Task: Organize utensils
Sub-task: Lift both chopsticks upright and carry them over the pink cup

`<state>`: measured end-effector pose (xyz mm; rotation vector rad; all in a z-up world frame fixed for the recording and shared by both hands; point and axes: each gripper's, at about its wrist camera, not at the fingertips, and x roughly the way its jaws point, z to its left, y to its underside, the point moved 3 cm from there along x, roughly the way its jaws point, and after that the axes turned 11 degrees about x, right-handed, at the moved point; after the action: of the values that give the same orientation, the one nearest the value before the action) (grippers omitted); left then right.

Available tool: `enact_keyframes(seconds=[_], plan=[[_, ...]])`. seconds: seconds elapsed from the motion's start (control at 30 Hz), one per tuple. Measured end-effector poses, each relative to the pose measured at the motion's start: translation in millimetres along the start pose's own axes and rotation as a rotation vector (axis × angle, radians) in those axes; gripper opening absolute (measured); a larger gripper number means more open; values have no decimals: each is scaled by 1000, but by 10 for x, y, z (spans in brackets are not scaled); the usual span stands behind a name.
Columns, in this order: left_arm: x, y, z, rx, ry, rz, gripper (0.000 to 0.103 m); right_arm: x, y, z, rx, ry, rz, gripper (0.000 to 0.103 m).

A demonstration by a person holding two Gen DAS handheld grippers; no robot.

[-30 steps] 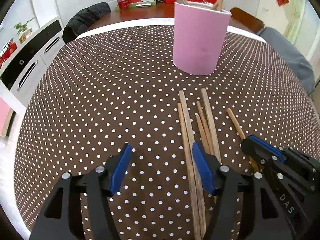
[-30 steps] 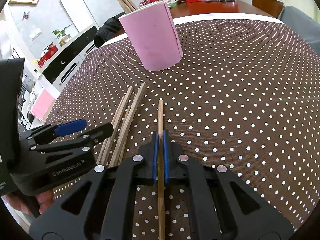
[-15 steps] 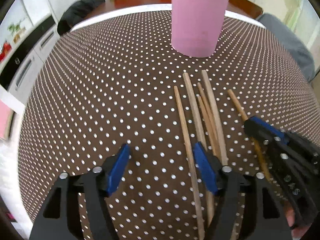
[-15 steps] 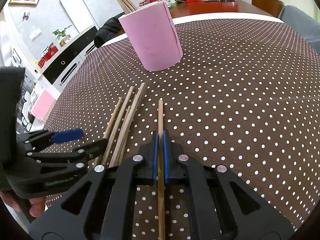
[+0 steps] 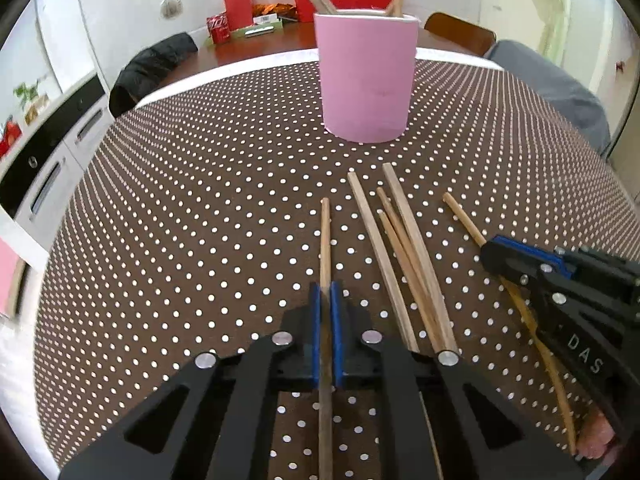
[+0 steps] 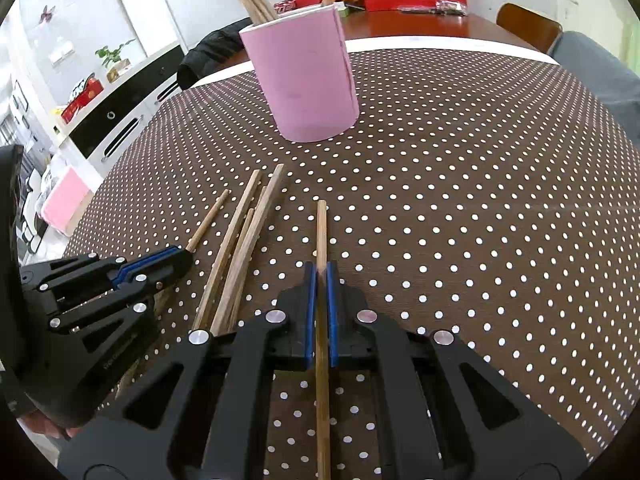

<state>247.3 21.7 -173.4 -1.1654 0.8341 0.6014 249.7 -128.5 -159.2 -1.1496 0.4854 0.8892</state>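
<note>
A pink cup (image 5: 366, 80) holding several wooden chopsticks stands on the brown dotted tablecloth (image 5: 200, 208); it also shows in the right wrist view (image 6: 306, 80). My left gripper (image 5: 326, 300) is shut on a wooden chopstick (image 5: 325, 240), low over the cloth. My right gripper (image 6: 319, 276) is shut on another chopstick (image 6: 321, 232). Several loose chopsticks (image 5: 404, 256) lie on the cloth between the two grippers, also seen in the right wrist view (image 6: 240, 248). The right gripper shows in the left wrist view (image 5: 496, 256), and the left gripper shows in the right wrist view (image 6: 176, 258).
A black jacket (image 5: 154, 68) hangs over a chair beyond the table's far edge. A white and black cabinet (image 5: 48, 140) stands to the left. A wooden table with red boxes (image 5: 240, 16) is behind. A grey seat (image 5: 560, 84) is at the right.
My left gripper has closed on the leftmost chopstick, which now lies apart from the loose pile. The right gripper still holds its chopstick in the same place.
</note>
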Motion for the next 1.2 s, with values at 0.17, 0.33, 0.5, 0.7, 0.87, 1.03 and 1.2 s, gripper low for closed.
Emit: enact_keyframes(seconds=[0.17, 0.33, 0.5, 0.7, 0.87, 1.03, 1.2], plan=[[-64, 28, 100, -38, 11, -26, 6, -73, -18, -44, 14, 11, -11, 5], [-226, -117, 89, -79, 26, -121, 6, -257, -116, -42, 23, -10, -61, 5], [-373, -298, 115, -128, 48, -215, 6, -486, -208, -4, 27, -38, -121, 5], [-604, -454, 141, -172, 55, -335, 6, -774, -323, 37, 23, -65, -208, 5], [-754, -606, 156, -170, 45, -399, 6, -885, -405, 47, 41, -75, -245, 5], [-926, -623, 144, -175, 31, -455, 6, -1057, -439, 72, 39, -89, -304, 5], [-1060, -678, 175, -193, 19, -501, 6, -1209, -478, 97, 30, -96, -356, 5]])
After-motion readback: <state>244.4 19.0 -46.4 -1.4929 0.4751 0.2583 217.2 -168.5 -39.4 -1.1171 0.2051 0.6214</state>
